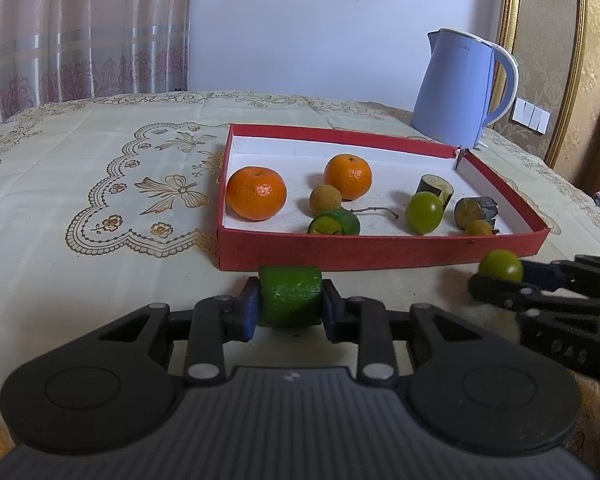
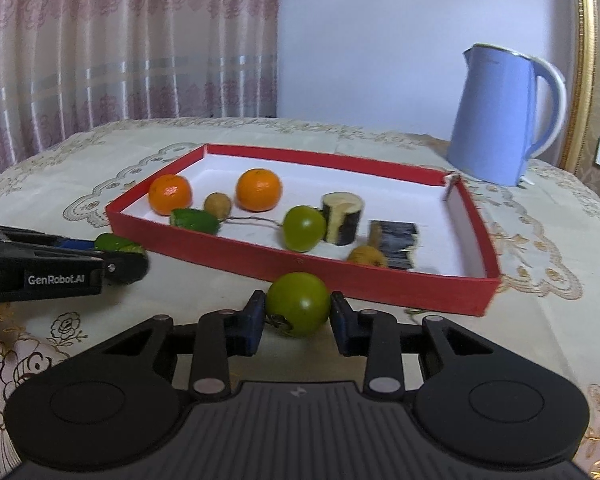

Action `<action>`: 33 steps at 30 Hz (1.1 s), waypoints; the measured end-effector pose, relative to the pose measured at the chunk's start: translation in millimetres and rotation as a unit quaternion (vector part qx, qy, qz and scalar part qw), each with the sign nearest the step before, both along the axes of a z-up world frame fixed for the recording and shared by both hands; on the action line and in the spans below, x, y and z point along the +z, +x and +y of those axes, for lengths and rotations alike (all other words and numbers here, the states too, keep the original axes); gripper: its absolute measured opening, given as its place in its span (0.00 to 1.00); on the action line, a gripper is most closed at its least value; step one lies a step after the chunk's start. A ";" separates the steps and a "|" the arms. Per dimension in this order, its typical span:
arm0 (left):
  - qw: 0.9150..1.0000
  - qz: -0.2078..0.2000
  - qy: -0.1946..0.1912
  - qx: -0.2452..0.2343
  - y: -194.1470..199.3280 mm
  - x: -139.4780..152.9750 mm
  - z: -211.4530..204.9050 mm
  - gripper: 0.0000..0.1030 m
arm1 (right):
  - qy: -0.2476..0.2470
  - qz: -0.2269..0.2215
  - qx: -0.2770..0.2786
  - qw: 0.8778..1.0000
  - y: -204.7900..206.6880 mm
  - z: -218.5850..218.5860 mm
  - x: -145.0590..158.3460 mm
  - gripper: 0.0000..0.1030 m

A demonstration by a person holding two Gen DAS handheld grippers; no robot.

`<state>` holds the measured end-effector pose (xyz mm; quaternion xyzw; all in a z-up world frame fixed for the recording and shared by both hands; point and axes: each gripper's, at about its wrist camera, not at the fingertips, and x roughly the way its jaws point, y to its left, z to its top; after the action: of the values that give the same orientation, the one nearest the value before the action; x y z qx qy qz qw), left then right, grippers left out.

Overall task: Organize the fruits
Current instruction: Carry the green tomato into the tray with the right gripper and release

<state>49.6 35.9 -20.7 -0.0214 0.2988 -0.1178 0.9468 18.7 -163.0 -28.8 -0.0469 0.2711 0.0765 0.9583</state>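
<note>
Left gripper (image 1: pixel 290 306) clamps a green cucumber chunk (image 1: pixel 291 295) outside the red tray (image 1: pixel 380 250), at the near wall's 7 o'clock corner. Tray holds two oranges at 10 o'clock, other fruit pieces toward 4. Right gripper (image 2: pixel 298 314) pinches a round green fruit (image 2: pixel 298 302) just before the near wall, at 6 o'clock. Blue kettle (image 2: pixel 500 120) at 1 o'clock.

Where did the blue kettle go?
The blue kettle stands on the table at the far right in both views, just behind the red tray's back right corner.
</note>
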 end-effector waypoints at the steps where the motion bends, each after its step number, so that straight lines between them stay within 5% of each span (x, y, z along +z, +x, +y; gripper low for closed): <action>1: 1.000 0.000 0.000 0.000 0.0 0.0 -0.2 0.27 | -0.001 -0.002 -0.003 1.000 -0.7 -2.9 1.6 0.33; 13: 1.000 0.000 0.002 0.000 0.2 0.0 -0.6 0.27 | -0.001 -0.034 -0.040 0.999 14.1 -35.3 27.3 0.33; 33: 1.000 0.000 -0.002 0.000 0.1 -0.6 0.1 0.27 | -0.058 -0.009 -0.017 0.998 70.3 -4.1 15.0 0.32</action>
<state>49.7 36.0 -21.3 -0.0233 0.2987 -0.1186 0.9467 89.0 -167.0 -13.8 -0.0984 0.2676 0.0436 0.9575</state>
